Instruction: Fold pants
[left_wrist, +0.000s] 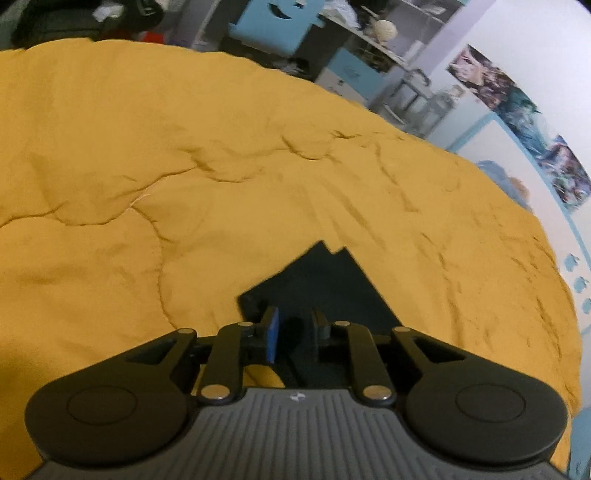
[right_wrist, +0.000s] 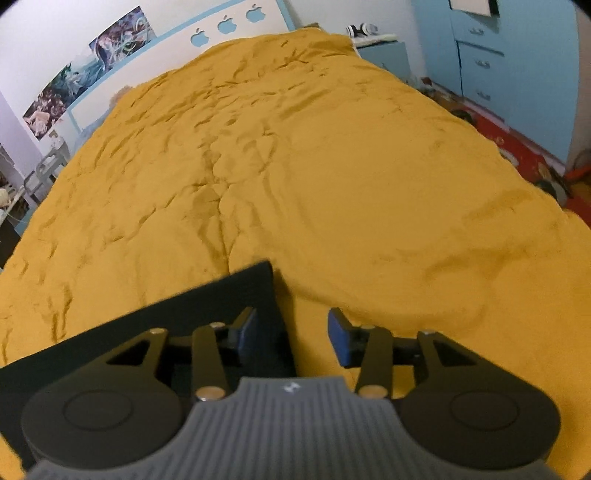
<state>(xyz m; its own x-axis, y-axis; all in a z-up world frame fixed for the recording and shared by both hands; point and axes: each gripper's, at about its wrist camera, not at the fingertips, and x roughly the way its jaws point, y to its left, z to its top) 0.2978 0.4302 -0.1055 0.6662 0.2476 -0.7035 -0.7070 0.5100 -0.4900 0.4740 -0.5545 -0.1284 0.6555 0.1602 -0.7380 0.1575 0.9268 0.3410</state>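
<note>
Dark pants (left_wrist: 321, 284) lie flat on a yellow quilt (left_wrist: 147, 166). In the left wrist view my left gripper (left_wrist: 295, 332) hangs over the pants' near part, jaws a little apart, with dark cloth showing between and below the fingers; I cannot tell if it pinches the cloth. In the right wrist view the pants (right_wrist: 207, 299) lie at lower left with a straight corner edge. My right gripper (right_wrist: 291, 332) is open, its left finger over the pants' right edge, its right finger over bare quilt (right_wrist: 332, 166).
The quilt covers a large bed. A blue-and-white headboard (right_wrist: 221, 26) and posters (right_wrist: 85, 70) stand at the far wall. Shelves and clutter (left_wrist: 351, 44) lie beyond the bed's far side. A blue cabinet (right_wrist: 480, 62) and red floor mat (right_wrist: 517, 147) are to the right.
</note>
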